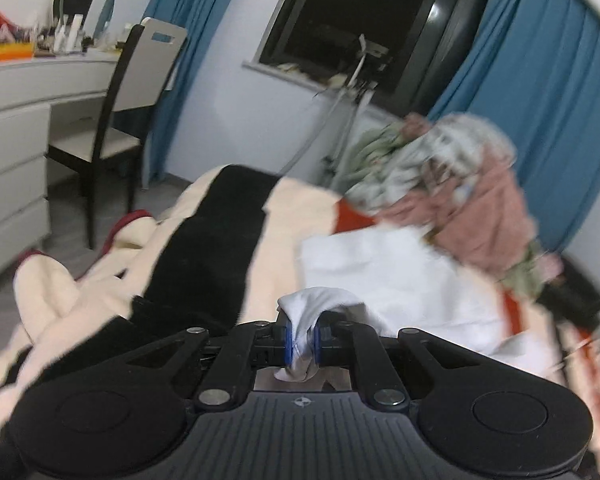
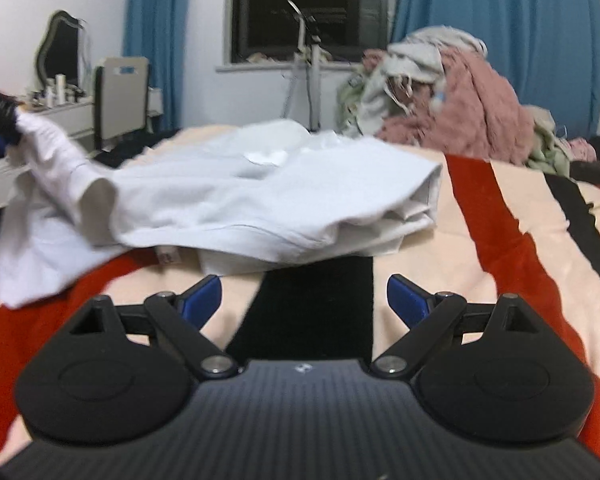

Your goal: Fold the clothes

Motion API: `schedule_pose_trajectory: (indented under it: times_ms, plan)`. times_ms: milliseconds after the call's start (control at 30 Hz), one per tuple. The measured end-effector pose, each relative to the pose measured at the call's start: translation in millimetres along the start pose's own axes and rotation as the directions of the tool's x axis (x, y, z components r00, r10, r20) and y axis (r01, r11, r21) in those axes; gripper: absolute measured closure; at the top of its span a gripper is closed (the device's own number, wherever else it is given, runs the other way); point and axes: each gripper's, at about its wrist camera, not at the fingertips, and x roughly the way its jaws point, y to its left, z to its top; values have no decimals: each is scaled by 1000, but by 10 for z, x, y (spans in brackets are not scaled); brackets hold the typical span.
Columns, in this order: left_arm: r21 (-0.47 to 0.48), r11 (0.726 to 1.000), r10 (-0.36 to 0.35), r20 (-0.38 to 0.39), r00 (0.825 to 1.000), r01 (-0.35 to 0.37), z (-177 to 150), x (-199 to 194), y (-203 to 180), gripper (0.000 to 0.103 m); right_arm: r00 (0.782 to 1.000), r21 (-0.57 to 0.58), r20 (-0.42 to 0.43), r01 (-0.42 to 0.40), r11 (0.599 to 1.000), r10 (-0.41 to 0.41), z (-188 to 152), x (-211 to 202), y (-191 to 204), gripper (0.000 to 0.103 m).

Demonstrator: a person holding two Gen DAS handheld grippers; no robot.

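Pinched white shirt (image 1: pixel 318 308) bunches in the left hand-held gripper (image 1: pixel 303 342); the right hand-held gripper (image 2: pixel 304 294) gapes empty, so tugging could drag the folded layers at centre frame apart.

Dim indoor light, dark window (image 2: pixel 300 8) behind; motion blur and fisheye bending at edges.
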Motion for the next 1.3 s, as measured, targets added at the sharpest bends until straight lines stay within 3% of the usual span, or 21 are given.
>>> schedule_pose_trajectory:
  times_ms: [100, 167, 267, 333, 433, 567, 633, 767, 933, 1033, 1067, 1133, 1200, 1300]
  plan:
    - [36, 997, 70, -50, 996, -68, -18, 203, 9, 88, 997, 2, -81, 10, 1000, -10, -13, 285, 18, 12]
    - [62, 992, 117, -82, 990, -112, -29, 339, 16, 84, 997, -1, -81, 13, 1000, -13, -7, 397, 45, 12]
    - [103, 979, 187, -126, 974, -175, -46, 534, 25, 71, 1000, 33, -1, 25, 999, -25, 36, 389, 19, 12]
    - [128, 974, 203, -145, 968, -185, -45, 431, 21, 58, 996, 72, 86, 24, 997, -30, 71, 338, -39, 12]
    - [159, 967, 222, -146, 964, -199, -65, 206, 3, 50, 971, 94, 233, 38, 995, -59, 103, 182, -72, 12]
    - [245, 956, 184, -71, 980, -161, -74, -157, -129, 39, 937, 93, 332, 84, 992, -111, 221, 121, -130, 12]
    - [284, 949, 154, -36, 987, -137, -96, -269, -224, 33, 942, 121, 314, 85, 989, -119, 267, 136, -203, 12]
    - [368, 927, 83, -9, 996, -74, -183, -362, -453, 32, 954, 164, 271, 88, 983, -130, 260, 175, -335, 12]
    - [538, 841, 3, 96, 995, -55, -443, -445, -880, 20, 965, 195, 235, 70, 978, -116, 261, 213, -379, 12]
    - [633, 774, -80, 117, 990, -12, -640, -431, -1164, 16, 966, 198, 232, 65, 978, -111, 267, 197, -376, 12]
    - [658, 752, -77, 120, 990, -21, -716, -387, -1260, 15, 967, 200, 232, 62, 978, -109, 269, 187, -378, 12]
    - [718, 693, -50, 131, 990, -60, -906, -248, -1445, 15, 966, 205, 234, 58, 977, -107, 270, 165, -386, 12]
    - [781, 613, -7, 160, 987, -122, -1106, -54, -1566, 15, 967, 221, 230, 54, 974, -106, 275, 150, -394, 12]
    - [836, 478, 91, 259, 961, -271, -1393, 294, -1611, 15, 969, 248, 224, 46, 968, -103, 285, 143, -428, 12]
